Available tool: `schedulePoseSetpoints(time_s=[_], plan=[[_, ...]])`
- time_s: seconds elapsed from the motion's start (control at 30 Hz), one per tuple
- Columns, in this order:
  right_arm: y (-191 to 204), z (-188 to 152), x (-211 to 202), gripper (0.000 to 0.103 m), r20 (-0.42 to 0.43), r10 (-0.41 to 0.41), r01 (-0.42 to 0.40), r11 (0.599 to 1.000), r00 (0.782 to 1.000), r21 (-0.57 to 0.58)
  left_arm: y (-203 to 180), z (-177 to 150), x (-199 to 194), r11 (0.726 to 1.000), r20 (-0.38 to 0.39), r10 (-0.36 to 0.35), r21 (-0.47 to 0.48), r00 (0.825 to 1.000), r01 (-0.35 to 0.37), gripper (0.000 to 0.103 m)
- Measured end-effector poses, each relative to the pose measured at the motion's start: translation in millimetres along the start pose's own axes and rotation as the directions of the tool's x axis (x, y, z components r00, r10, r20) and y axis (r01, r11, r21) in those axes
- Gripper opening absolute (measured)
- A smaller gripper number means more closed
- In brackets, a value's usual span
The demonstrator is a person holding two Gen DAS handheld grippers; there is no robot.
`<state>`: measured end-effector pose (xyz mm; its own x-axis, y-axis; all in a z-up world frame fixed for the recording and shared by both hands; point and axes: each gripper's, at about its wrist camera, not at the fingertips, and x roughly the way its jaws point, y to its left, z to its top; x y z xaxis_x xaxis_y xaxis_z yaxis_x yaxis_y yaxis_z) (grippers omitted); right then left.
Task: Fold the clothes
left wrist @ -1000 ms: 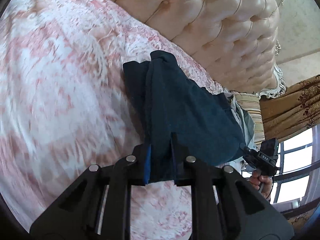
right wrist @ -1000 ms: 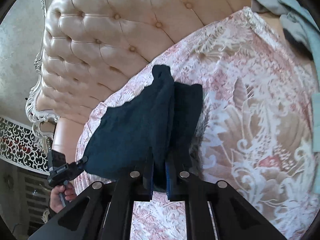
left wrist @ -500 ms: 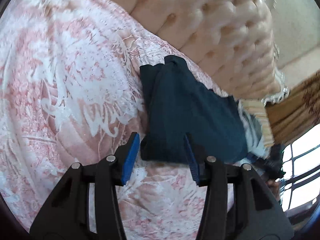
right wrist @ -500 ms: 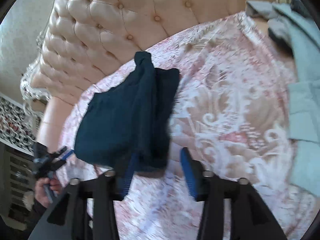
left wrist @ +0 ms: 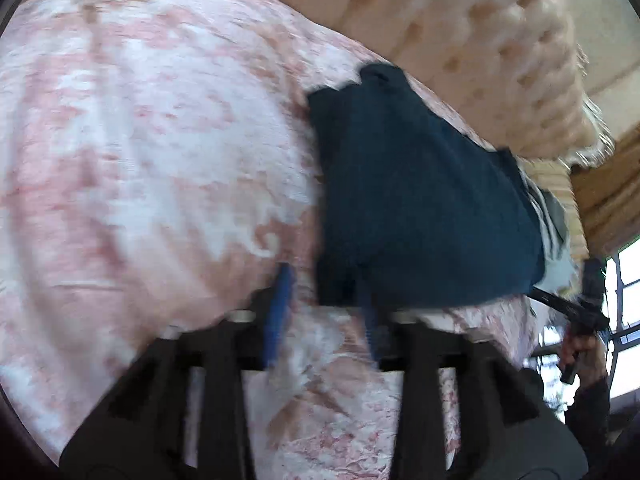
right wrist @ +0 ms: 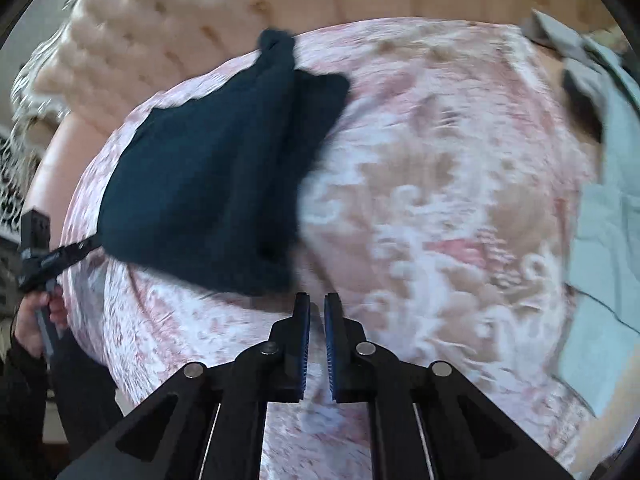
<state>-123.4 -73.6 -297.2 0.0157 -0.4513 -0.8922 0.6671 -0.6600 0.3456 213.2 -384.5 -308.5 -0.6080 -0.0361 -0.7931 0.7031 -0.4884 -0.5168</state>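
A dark navy garment (left wrist: 420, 208) lay folded on the pink-and-white patterned bedspread (left wrist: 152, 152), near the cream tufted headboard (left wrist: 480, 40) at the far side of the bed. In the left wrist view it sat right of centre, its far corner bunched into a small peak close to the headboard and its near edge just beyond the fingertips of the left gripper (left wrist: 324, 308). That gripper's blue-padded jaws stood about halfway apart and were closing slightly; the left pad hung over bare bedspread, while the right pad overlapped the cloth's near hem in the blurred picture, so whether it touched could not be told, and nothing was clamped between them. At the right edge of that view the right gripper (left wrist: 560, 304) reached toward the garment's right corner, held by a hand (left wrist: 580, 352) in a dark sleeve, with striped and pale fabric behind it. In the right wrist view the garment (right wrist: 216, 176) lay left of centre, and the right gripper (right wrist: 317, 312) hovered just near of its lower edge with its jaws closing to a thin slit, holding nothing, the bedspread (right wrist: 440, 200) showing between the pads. At the left edge of that view the left gripper (right wrist: 60, 256) pointed at the garment's left corner, held by a hand (right wrist: 36, 312). A pile of pale grey-green clothes (right wrist: 608, 220) lay on the right side of the bed, well apart from the navy piece. Both pictures were smeared with motion blur.
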Motion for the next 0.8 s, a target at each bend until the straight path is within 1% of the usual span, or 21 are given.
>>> schedulePoseSetpoints(time_s=[0.1, 0.17, 0.2, 0.23, 0.27, 0.3, 0.33, 0.37, 0.4, 0.43, 0.47, 0.5, 0.57, 0.67, 0.7, 0.73, 0.77, 0.8], plan=[[5, 9, -30, 0.013, 0.100, 0.035, -0.036, 0.999, 0.994, 0.008, -4, 3, -23, 1.000, 0.090, -0.004, 0.019, 0.996, 0.002, 0.046], [24, 23, -36, 0.014, 0.148, 0.065, -0.060, 0.998, 0.987, -0.033, -24, 9, -28, 0.994, 0.139, -0.037, 0.104, 0.990, 0.023, 0.046], [34, 31, -39, 0.014, 0.171, 0.080, -0.071, 0.996, 0.982, -0.056, -34, 13, -26, 0.989, 0.146, -0.041, 0.149, 0.988, 0.019, 0.046], [47, 39, -36, 0.019, 0.184, 0.082, -0.067, 0.994, 0.979, -0.090, -44, 17, -20, 0.981, 0.144, -0.029, 0.192, 0.989, 0.001, 0.046], [61, 47, -29, 0.031, 0.193, 0.073, -0.050, 0.991, 0.978, -0.123, -53, 20, -12, 0.972, 0.143, -0.017, 0.234, 0.990, -0.017, 0.046], [69, 53, -21, 0.040, 0.197, 0.076, -0.048, 0.989, 0.977, -0.141, -61, 24, -4, 0.962, 0.145, -0.002, 0.271, 0.989, -0.037, 0.047], [77, 58, -12, 0.041, 0.200, 0.080, -0.049, 0.986, 0.976, -0.157, -67, 29, 5, 0.951, 0.149, 0.014, 0.303, 0.989, -0.059, 0.047], [78, 63, 0, 0.041, 0.184, 0.076, -0.048, 0.988, 0.980, -0.150, -73, 34, 14, 0.939, 0.153, 0.030, 0.335, 0.988, -0.081, 0.047], [77, 68, 12, 0.041, 0.165, 0.070, -0.047, 0.989, 0.984, -0.140, -77, 38, 24, 0.922, 0.141, 0.062, 0.371, 0.988, -0.111, 0.045], [77, 72, 25, 0.039, 0.146, 0.064, -0.045, 0.991, 0.987, -0.130, -76, 42, 36, 0.913, 0.114, 0.112, 0.381, 0.987, -0.148, 0.026], [72, 74, 34, 0.032, 0.128, 0.042, -0.027, 0.993, 0.991, -0.112, -70, 46, 46, 0.910, 0.083, 0.166, 0.370, 0.983, -0.185, 0.012], [66, 75, 43, 0.017, 0.109, 0.017, -0.007, 0.996, 0.994, -0.093, -61, 51, 53, 0.921, 0.055, 0.176, 0.343, 0.983, -0.184, 0.007], [55, 74, 47, 0.001, 0.123, 0.023, -0.016, 0.998, 0.992, -0.059, -48, 54, 51, 0.944, 0.037, 0.137, 0.298, 0.990, -0.142, 0.008], [46, 74, 46, 0.001, 0.133, 0.052, -0.049, 0.999, 0.990, -0.023, -44, 57, 40, 0.957, 0.050, 0.093, 0.273, 0.994, -0.103, 0.009], [45, 75, 43, 0.006, 0.132, 0.062, -0.061, 0.998, 0.989, -0.016, -45, 59, 35, 0.962, 0.066, 0.065, 0.262, 0.996, -0.080, 0.010], [45, 75, 41, 0.006, 0.131, 0.073, -0.072, 0.997, 0.989, -0.009, -46, 63, 30, 0.964, 0.090, 0.036, 0.258, 0.995, -0.058, 0.016], [44, 78, 33, 0.007, 0.160, 0.077, -0.078, 0.997, 0.984, 0.000, -47, 66, 25, 0.965, 0.119, 0.008, 0.259, 0.993, -0.039, 0.023], [42, 80, 24, 0.008, 0.192, 0.080, -0.084, 0.996, 0.978, 0.009, -47, 72, 23, 0.965, 0.148, -0.012, 0.262, 0.989, -0.027, 0.049]])
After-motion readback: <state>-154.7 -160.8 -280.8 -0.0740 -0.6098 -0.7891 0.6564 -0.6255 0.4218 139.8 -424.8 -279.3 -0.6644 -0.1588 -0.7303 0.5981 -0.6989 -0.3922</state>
